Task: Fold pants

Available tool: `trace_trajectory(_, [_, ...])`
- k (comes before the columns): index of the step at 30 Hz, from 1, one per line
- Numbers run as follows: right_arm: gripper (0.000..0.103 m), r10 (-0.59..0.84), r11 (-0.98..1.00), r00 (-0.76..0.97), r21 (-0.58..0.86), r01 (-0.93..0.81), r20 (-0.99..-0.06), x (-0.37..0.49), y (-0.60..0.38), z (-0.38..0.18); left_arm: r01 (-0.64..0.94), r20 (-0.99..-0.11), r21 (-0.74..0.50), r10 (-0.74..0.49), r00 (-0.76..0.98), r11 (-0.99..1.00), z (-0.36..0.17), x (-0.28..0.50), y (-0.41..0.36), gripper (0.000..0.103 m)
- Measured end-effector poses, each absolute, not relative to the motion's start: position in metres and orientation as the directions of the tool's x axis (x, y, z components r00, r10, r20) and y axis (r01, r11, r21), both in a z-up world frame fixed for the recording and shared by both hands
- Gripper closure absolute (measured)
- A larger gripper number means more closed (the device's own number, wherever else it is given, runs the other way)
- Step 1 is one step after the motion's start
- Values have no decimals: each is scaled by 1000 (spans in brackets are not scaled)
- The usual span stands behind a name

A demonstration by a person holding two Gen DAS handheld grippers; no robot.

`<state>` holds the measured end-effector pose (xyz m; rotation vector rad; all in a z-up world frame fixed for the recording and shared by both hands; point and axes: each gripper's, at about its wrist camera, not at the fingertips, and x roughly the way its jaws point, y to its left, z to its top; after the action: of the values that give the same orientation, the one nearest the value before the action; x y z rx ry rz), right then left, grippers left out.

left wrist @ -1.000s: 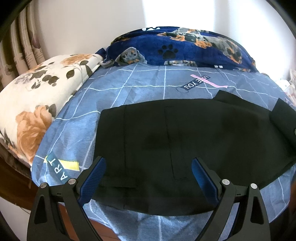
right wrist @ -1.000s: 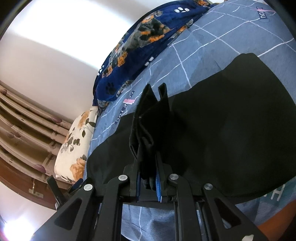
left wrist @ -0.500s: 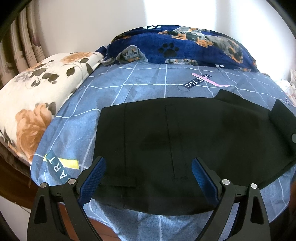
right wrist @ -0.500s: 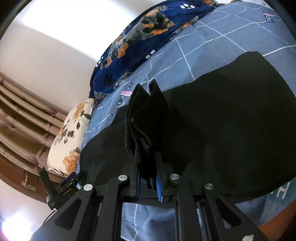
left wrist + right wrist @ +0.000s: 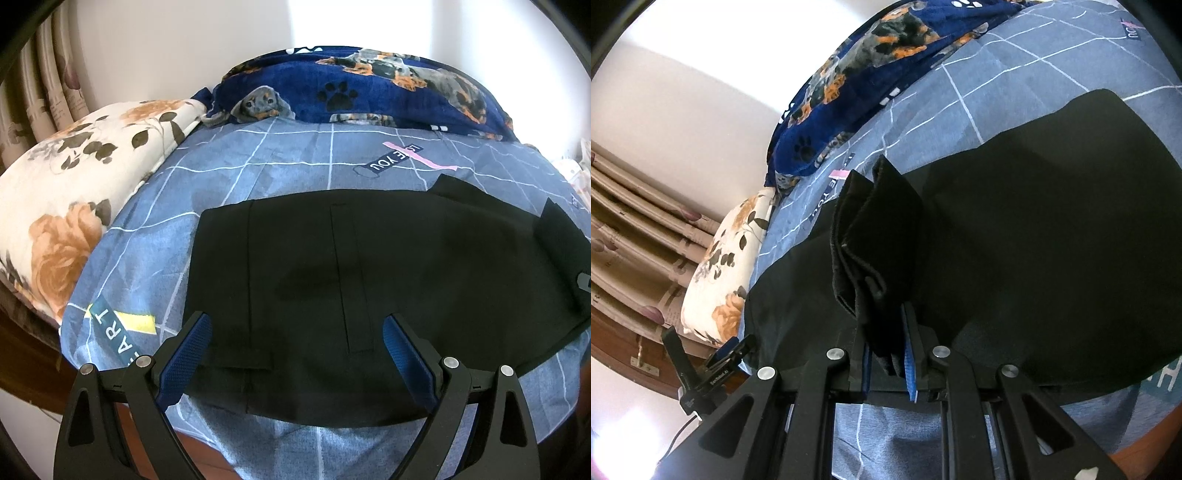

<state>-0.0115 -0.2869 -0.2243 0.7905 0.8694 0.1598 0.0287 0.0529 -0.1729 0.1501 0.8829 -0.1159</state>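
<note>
Black pants [image 5: 369, 280] lie spread flat on a blue checked bedsheet [image 5: 258, 177]. My left gripper [image 5: 295, 350] is open and empty, hovering over the pants' near edge by the waistband end. My right gripper [image 5: 888, 354] is shut on a bunched fold of the pants [image 5: 879, 236] and holds it raised above the rest of the cloth [image 5: 1052, 240]. That lifted fold also shows at the right edge of the left wrist view [image 5: 561, 243]. The left gripper shows small at the lower left of the right wrist view [image 5: 713, 369].
A floral pillow [image 5: 74, 206] lies at the left of the bed. A navy dog-print blanket [image 5: 369, 88] is piled at the back against a white wall. Curtains [image 5: 635, 236] hang at far left. The bed's near edge drops to a wooden frame [image 5: 22, 343].
The right gripper has carried the lifted fold leftward over the pants, toward the left gripper. The left gripper has moved only slightly.
</note>
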Motion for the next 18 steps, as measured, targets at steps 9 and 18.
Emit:
trace_trajectory(9, [86, 432, 715, 642, 675, 185, -634, -10, -285, -228, 163, -776, 83, -39, 629, 983, -173, 29, 54, 9])
trace_trajectory(18, [84, 429, 722, 632, 665, 188, -645, -8, -282, -230, 162, -777, 82, -39, 628, 983, -173, 29, 54, 9])
